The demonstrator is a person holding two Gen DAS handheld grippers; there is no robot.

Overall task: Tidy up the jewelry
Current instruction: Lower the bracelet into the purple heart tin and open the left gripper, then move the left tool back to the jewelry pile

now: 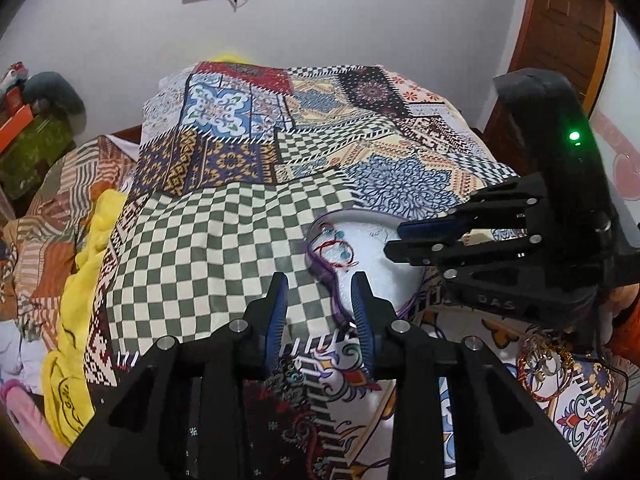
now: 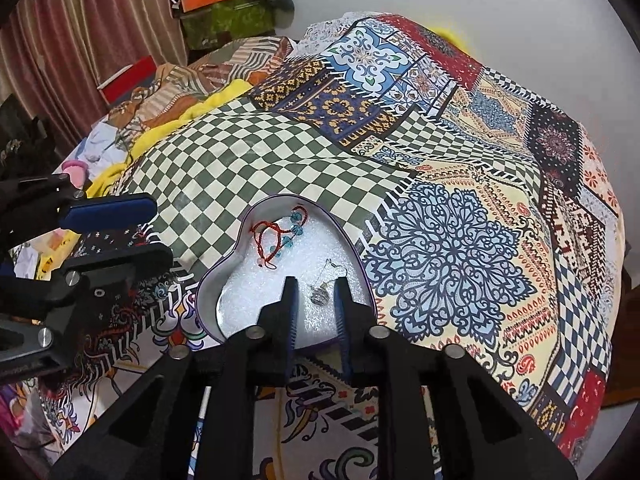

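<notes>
A heart-shaped tin point(image 2: 224, 268) with a white foam lining lies on the patterned bedspread. In it lie a red cord bracelet with blue beads point(image 2: 276, 232) and a small silver earring point(image 2: 320, 290). My right gripper point(image 2: 316, 286) is open over the tin, its fingertips either side of the earring, not touching it. My left gripper point(image 1: 320, 284) is open and empty, just left of the tin's purple rim point(image 1: 316, 264). The bracelet also shows in the left wrist view point(image 1: 336, 248). The right gripper point(image 1: 394, 242) hangs over the tin there.
More jewelry, bangles and rings point(image 1: 548, 368), lies on the bedspread at the right in the left wrist view. Yellow cloth point(image 1: 80, 280) and crumpled bedding sit to the left. Boxes point(image 2: 224, 12) stand by the wall.
</notes>
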